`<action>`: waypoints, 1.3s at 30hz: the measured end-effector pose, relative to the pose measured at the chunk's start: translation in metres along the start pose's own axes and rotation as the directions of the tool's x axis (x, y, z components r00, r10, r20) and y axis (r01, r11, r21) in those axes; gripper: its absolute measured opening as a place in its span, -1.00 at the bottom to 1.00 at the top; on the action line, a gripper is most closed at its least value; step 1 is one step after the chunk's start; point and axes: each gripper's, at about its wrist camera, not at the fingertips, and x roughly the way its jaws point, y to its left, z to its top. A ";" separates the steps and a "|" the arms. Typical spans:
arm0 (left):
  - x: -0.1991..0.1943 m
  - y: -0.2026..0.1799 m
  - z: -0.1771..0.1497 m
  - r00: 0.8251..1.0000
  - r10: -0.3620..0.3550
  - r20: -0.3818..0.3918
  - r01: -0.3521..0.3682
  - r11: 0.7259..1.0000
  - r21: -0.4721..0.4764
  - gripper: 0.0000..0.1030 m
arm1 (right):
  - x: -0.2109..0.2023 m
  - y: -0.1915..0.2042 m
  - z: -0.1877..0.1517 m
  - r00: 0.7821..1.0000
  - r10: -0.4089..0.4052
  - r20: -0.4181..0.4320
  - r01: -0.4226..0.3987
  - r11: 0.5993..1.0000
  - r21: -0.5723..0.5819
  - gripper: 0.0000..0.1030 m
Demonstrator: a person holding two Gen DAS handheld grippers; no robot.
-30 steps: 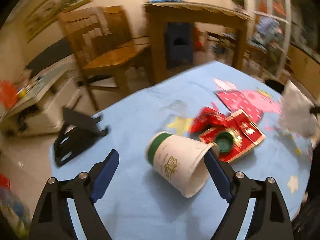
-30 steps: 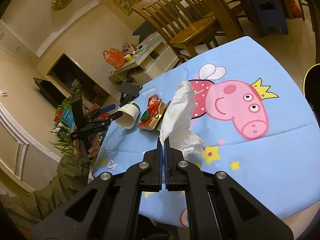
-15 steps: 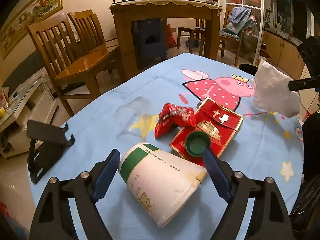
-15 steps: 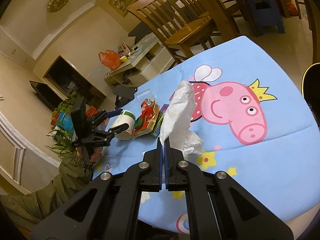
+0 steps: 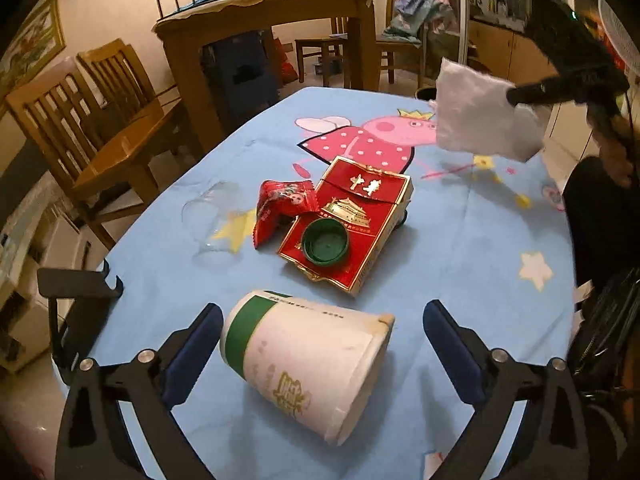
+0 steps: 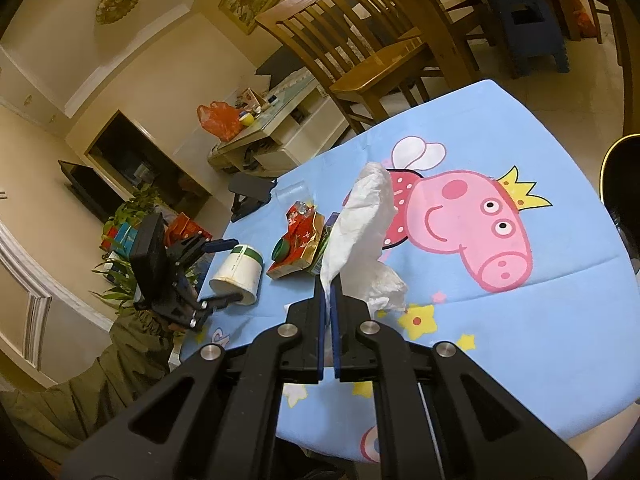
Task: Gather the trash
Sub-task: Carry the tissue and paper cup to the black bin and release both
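Left wrist view: left gripper (image 5: pixel 320 340) open astride paper cup (image 5: pixel 306 364), lower centre; closing due. Right gripper (image 6: pixel 329 300) clamps tissue (image 6: pixel 360 224).

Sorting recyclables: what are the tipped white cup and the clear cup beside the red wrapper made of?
Tipped white cup: likely matte paper, with a printed green band and a stained rolled rim. Clear cup: probably thin glossy plastic; it is see-through with soft highlights, though glass can't be excluded.

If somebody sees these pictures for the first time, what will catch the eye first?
Probably the white tissue, held up above the table, pinched in the shut right gripper. Next, the paper cup lying on its side between the fingers of the open left gripper, with a red carton behind it.
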 end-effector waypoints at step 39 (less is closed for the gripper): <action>0.063 -0.206 0.237 0.993 0.096 0.069 -0.062 0.920 -0.388 0.69 | -0.141 -0.213 0.039 0.835 -0.515 0.196 0.432 0.833 0.346 0.57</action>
